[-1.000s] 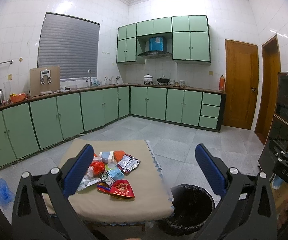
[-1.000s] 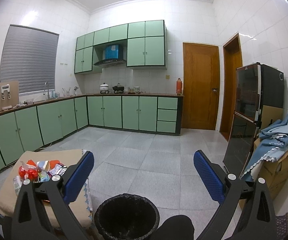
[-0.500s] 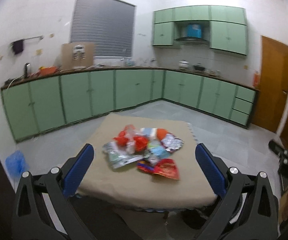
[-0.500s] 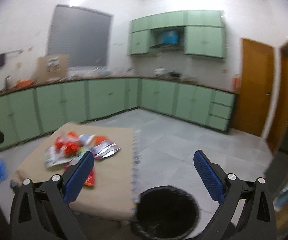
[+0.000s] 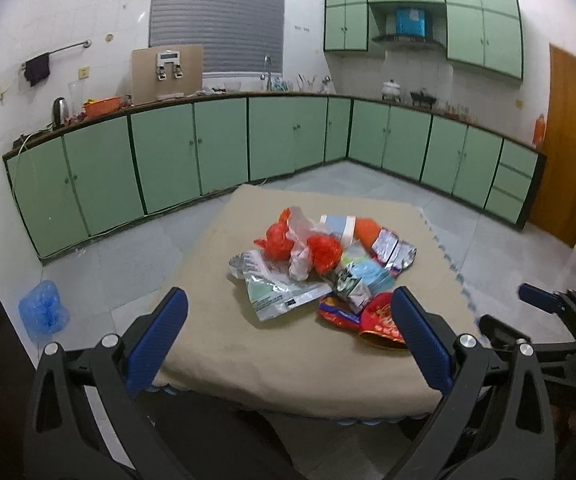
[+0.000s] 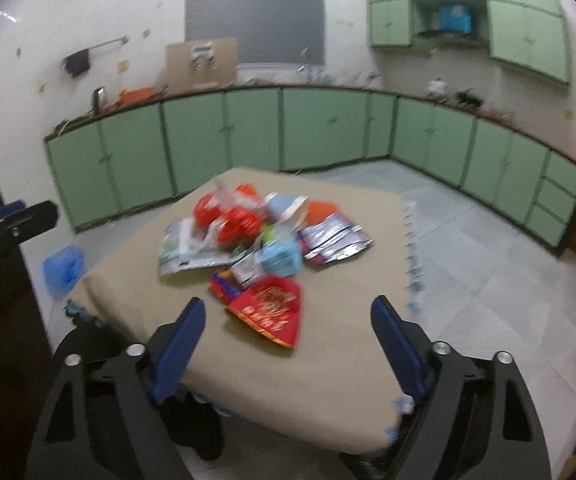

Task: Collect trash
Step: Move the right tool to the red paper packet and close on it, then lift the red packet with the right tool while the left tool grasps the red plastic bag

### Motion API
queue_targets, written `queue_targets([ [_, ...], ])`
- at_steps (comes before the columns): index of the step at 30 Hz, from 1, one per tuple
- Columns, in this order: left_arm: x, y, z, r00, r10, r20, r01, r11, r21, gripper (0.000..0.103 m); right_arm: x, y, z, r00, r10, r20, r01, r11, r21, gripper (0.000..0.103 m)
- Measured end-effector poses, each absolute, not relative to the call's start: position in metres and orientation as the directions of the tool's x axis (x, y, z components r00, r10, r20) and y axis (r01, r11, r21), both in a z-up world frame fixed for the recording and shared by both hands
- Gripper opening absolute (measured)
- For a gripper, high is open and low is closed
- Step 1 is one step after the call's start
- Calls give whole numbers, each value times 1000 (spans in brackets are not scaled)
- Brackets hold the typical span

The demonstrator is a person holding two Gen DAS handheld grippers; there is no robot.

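A pile of trash lies in the middle of a low table with a beige cloth: red plastic bags, silver wrappers, a white-green pouch and a red packet. The pile also shows in the right wrist view, with the red packet nearest. My left gripper is open and empty above the table's near edge. My right gripper is open and empty just before the red packet. The trash bin is out of view.
Green cabinets line the far walls. A blue plastic bag lies on the floor left of the table. A wooden door stands at the right. The right gripper shows at the left view's right edge.
Both grippers have swung left and down, from facing the kitchen and the black bin to facing the table and pile, and moved closer. The bin has left both views.
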State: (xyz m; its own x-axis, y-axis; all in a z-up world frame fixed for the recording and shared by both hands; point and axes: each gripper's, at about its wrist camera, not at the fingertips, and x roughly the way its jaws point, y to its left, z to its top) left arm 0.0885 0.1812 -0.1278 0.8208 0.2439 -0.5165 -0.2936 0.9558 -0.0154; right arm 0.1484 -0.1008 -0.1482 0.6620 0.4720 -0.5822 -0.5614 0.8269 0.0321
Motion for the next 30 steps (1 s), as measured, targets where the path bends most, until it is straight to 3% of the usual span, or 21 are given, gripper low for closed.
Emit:
queue_targets([
  [4, 104, 186, -141, 815, 230, -532, -284, 959, -21, 89, 164, -80, -175, 621, 490, -612, -597, 801, 36, 80],
  [6, 112, 186, -146, 813, 230, -534, -285, 958, -22, 85, 174, -74, -190, 599, 490, -634, -606, 794, 42, 75],
  [9, 121, 190, -154, 811, 235, -536, -286, 958, -13, 85, 192, -65, -216, 560, 481, -675, -609, 791, 58, 68],
  [19, 156, 193, -188, 795, 203, -572, -267, 963, -29, 85, 227, -56, -269, 521, 435, -735, -602, 797, 45, 68],
  [22, 164, 192, -192, 790, 209, -577, -266, 964, -14, 85, 234, -55, -278, 505, 433, -747, -604, 795, 51, 59],
  [23, 167, 192, -194, 787, 211, -580, -265, 964, -9, 85, 238, -55, -281, 492, 444, -749, -609, 790, 69, 49],
  [26, 174, 190, -196, 783, 211, -585, -262, 965, -2, 85, 243, -58, -281, 494, 458, -739, -604, 792, 87, 37],
  [30, 179, 183, -195, 785, 203, -585, -246, 969, 7, 85, 245, -66, -276, 499, 484, -719, -602, 790, 114, 25],
])
